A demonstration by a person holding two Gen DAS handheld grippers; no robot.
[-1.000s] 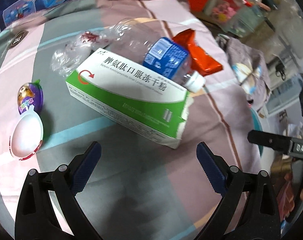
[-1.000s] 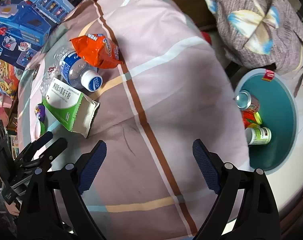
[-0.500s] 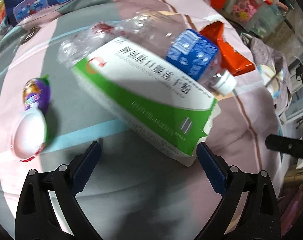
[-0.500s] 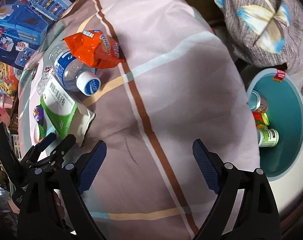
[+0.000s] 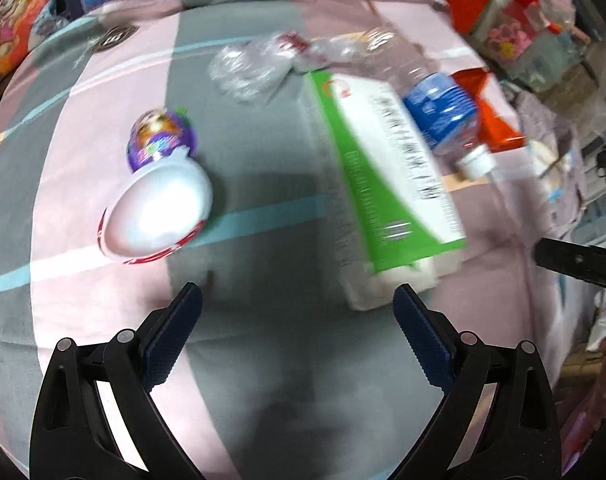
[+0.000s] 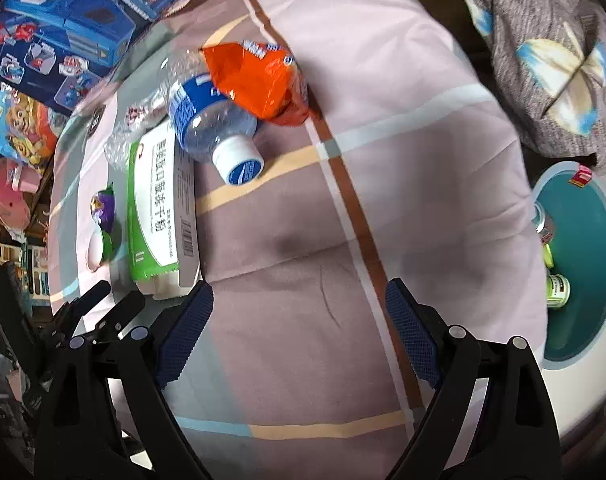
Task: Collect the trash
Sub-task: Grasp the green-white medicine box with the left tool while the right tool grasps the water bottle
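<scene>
Trash lies on a pink and grey striped bedcover. A green and white medicine box [image 5: 387, 184] [image 6: 159, 208] sits beside a clear water bottle [image 5: 443, 116] [image 6: 211, 120] with a blue label. An orange snack bag [image 6: 259, 80] [image 5: 491, 108] lies behind the bottle. A white and purple egg-shaped shell [image 5: 159, 200] [image 6: 101, 232] rests left of the box, with crumpled clear plastic [image 5: 251, 68] behind. My left gripper [image 5: 295, 308] is open above the cover between egg and box. My right gripper [image 6: 299, 304] is open over bare cover, holding nothing.
A teal bin [image 6: 587, 264] with cans inside stands on the floor to the right of the bed. A grey patterned cloth [image 6: 543, 60] lies beyond it. Toy boxes [image 6: 63, 28] line the far left side of the bed.
The left gripper has swung left, so the egg shell now sits nearer the middle and the box lies to the right. The right gripper has shifted slightly toward the trash pile.
</scene>
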